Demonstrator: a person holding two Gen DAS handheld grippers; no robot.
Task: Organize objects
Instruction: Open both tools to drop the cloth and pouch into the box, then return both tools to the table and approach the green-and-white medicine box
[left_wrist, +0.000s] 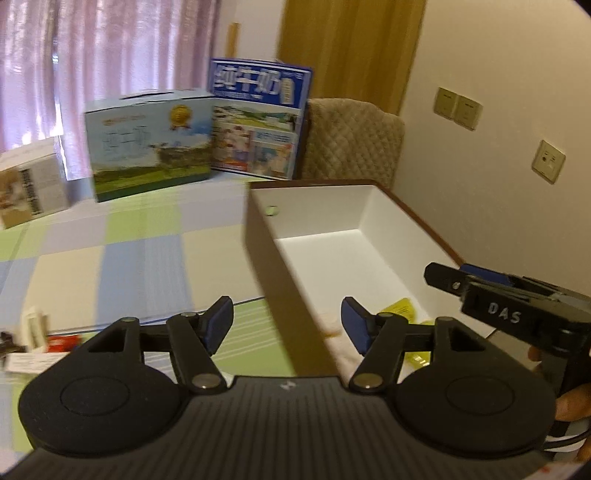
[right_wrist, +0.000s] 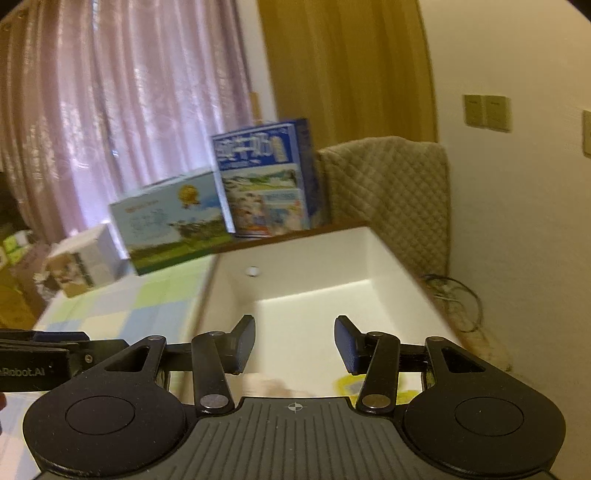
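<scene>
Two grippers are up, both spread wide with nothing between their blue pads. The left gripper (left_wrist: 287, 325) hovers over the near left wall of a white box (left_wrist: 317, 218), so that one finger hangs outside it above the counter (left_wrist: 122, 254) and the other over its inside. The right gripper (right_wrist: 294, 343) sits directly above the box's open interior (right_wrist: 314, 258), its fingers released and apart; in the left view it shows at the right edge (left_wrist: 443, 277), held by a hand (left_wrist: 572, 406).

One white box stands on the checked cloth of the counter — open-topped, with a dark brown rim and a small round hole in its far wall. Inside, close under the grippers, lies one yellow packet (left_wrist: 400, 308), just ahead of the left gripper's right finger and below the right gripper's right finger (right_wrist: 369, 384). A pale blurred item lies beside it, too smeared to name.

Beyond the box, three cartons stand in a row at the far side of the counter: a blue milk carton (left_wrist: 258, 118), a landscape-printed carton (left_wrist: 147, 144) and a white carton (left_wrist: 29, 184). To the left gripper's left, a few small items lie on the counter, among them one red packet (left_wrist: 61, 341).
</scene>
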